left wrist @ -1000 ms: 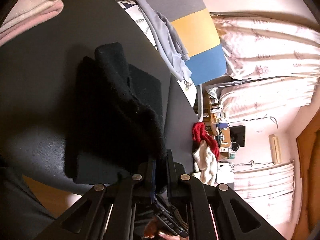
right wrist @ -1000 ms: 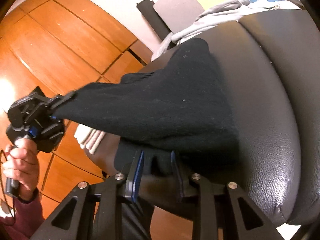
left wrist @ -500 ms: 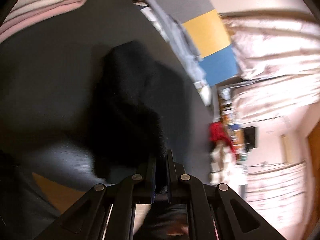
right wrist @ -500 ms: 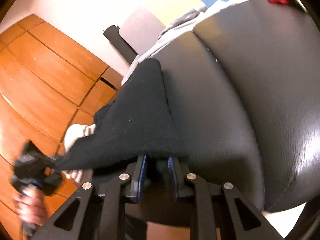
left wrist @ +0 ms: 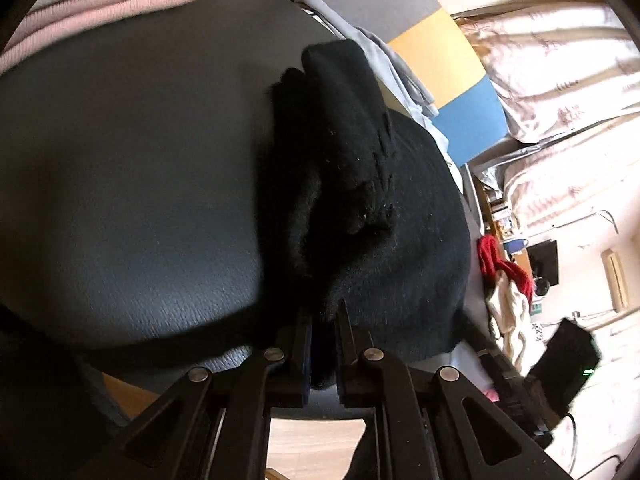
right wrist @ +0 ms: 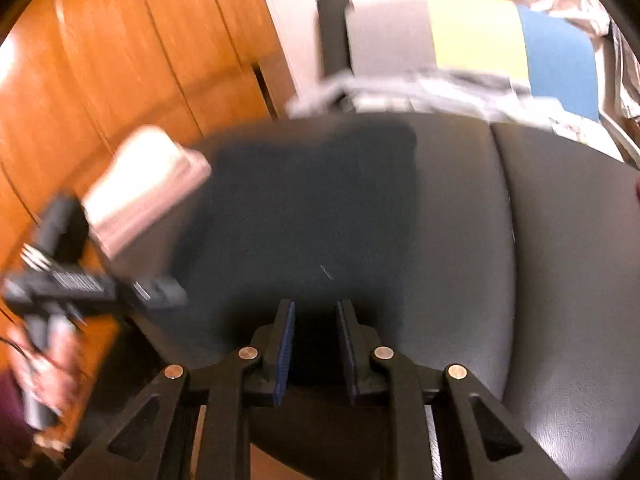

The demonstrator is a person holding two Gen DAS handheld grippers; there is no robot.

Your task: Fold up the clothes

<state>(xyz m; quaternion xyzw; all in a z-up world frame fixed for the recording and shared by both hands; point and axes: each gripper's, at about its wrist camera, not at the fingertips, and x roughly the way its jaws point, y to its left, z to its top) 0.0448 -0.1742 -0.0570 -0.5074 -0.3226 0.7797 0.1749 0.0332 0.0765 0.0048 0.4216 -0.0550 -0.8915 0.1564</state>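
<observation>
The left gripper (left wrist: 323, 334) is pinching the black garment (left wrist: 360, 200) lying folded on the black seat (left wrist: 140, 180); the right gripper's (right wrist: 315, 320) fingers are standing spread, empty. Next probably releasing and smoothing.

Your black knit garment (left wrist: 360, 200) lies folded over itself, bunched in thick layers, on the black leather seat (left wrist: 128, 184), reaching its near edge.
</observation>
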